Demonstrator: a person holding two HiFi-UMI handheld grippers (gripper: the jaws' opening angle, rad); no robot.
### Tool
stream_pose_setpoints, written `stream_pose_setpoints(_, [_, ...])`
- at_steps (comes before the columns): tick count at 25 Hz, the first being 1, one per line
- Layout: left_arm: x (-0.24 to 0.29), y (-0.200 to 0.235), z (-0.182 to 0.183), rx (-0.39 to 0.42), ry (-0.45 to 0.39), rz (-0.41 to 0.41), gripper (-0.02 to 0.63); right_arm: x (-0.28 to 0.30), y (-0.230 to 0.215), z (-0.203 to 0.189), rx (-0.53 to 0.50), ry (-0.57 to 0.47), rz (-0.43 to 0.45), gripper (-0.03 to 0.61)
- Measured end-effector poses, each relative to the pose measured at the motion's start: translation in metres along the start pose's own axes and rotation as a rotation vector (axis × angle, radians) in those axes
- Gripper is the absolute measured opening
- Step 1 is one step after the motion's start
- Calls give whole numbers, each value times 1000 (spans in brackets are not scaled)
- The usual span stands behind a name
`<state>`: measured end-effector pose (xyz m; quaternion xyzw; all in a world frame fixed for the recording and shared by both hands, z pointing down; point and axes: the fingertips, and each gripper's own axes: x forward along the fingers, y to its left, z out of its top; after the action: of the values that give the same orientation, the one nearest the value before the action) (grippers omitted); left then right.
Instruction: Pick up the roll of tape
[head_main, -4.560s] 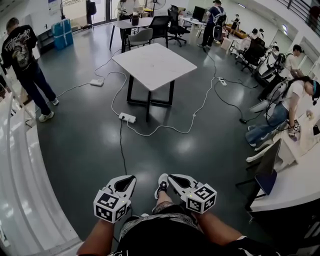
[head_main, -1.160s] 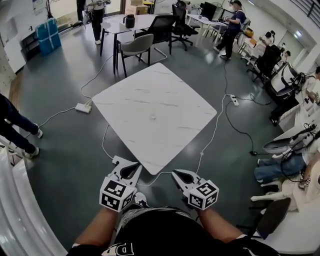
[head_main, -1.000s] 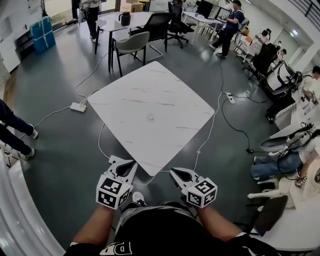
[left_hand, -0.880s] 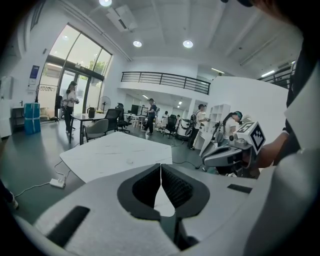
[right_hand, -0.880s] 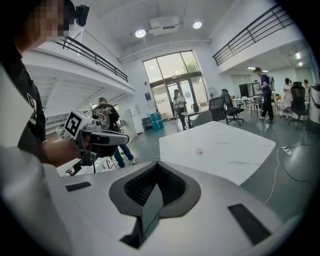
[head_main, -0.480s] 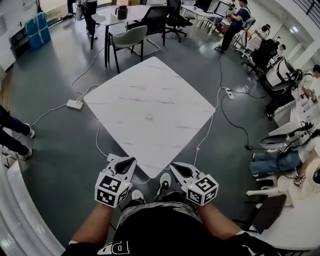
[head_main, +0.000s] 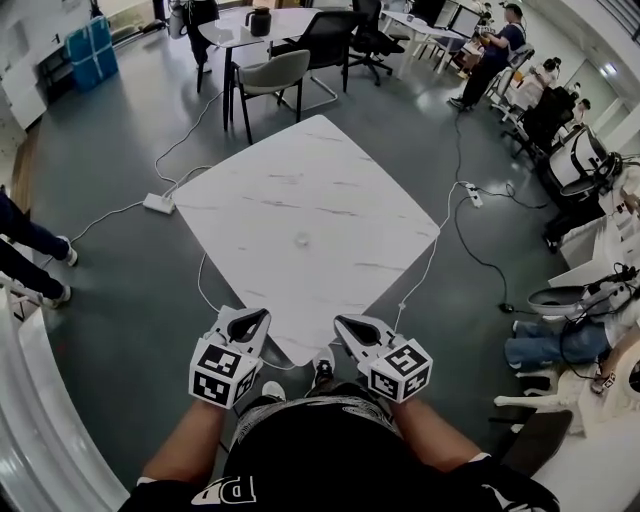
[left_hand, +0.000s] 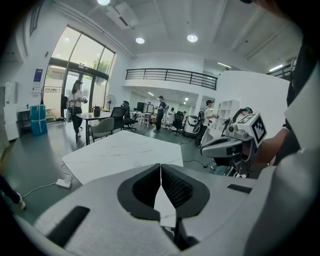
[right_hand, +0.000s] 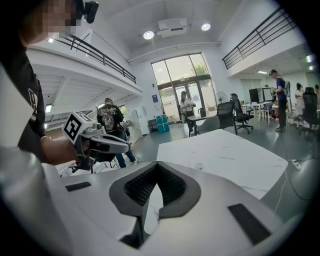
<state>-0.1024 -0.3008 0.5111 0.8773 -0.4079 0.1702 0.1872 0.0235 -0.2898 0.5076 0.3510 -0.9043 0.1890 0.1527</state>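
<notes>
The roll of tape (head_main: 301, 239) lies small and pale near the middle of the white table (head_main: 370, 200), well apart from both grippers. It would likely skid across the smooth top, or be missed, if jaws reached it unopened: the left gripper (head_main: 248, 318) and right gripper (head_main: 350, 324), at the near corner, both have jaws pressed together on nothing. A floor cable (head_main: 432, 255) by that corner could catch a foot; a chair (head_main: 275, 75) stands clear beyond the far edge

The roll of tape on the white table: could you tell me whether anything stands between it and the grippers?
Nothing visible: only bare table separates the roll of tape from the left gripper and right gripper.
</notes>
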Motion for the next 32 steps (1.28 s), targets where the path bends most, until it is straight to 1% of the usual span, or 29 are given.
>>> stream_pose_setpoints(6, [27, 4, 12, 2, 1, 53, 20, 6, -31, 9, -5, 4, 30, 5])
stream_pose_setpoints(12, [56, 11, 15, 13, 40, 100, 20, 6, -61, 18, 1, -10, 38, 5])
stream_pose_setpoints(15, [80, 16, 18, 21, 59, 99, 21, 2, -78, 18, 7, -10, 34, 5])
stream_pose_setpoints(18, [107, 18, 20, 0, 63, 88, 21, -1, -92, 11, 23, 6, 29, 5])
stream_pose_setpoints(20, [124, 23, 20, -3, 71, 100, 21, -3, -99, 8, 29, 16, 30, 5])
stream_pose_setpoints(23, [150, 32, 17, 13, 100, 119, 23, -4, -110, 4, 38, 23, 33, 5])
stream_pose_setpoints(24, [158, 36, 15, 16, 111, 123, 33, -3, -113, 2, 42, 26, 34, 5])
stream_pose_setpoints(26, [175, 44, 10, 15, 133, 129, 93, -1, -121, -1, 49, 36, 38, 5])
stream_pose_setpoints(27, [183, 48, 8, 13, 141, 135, 106, 0, -125, -3, 52, 42, 43, 5])
stream_pose_setpoints(32, [222, 71, -5, 5, 191, 177, 132, 5, -140, -12, 68, 75, 69, 5])
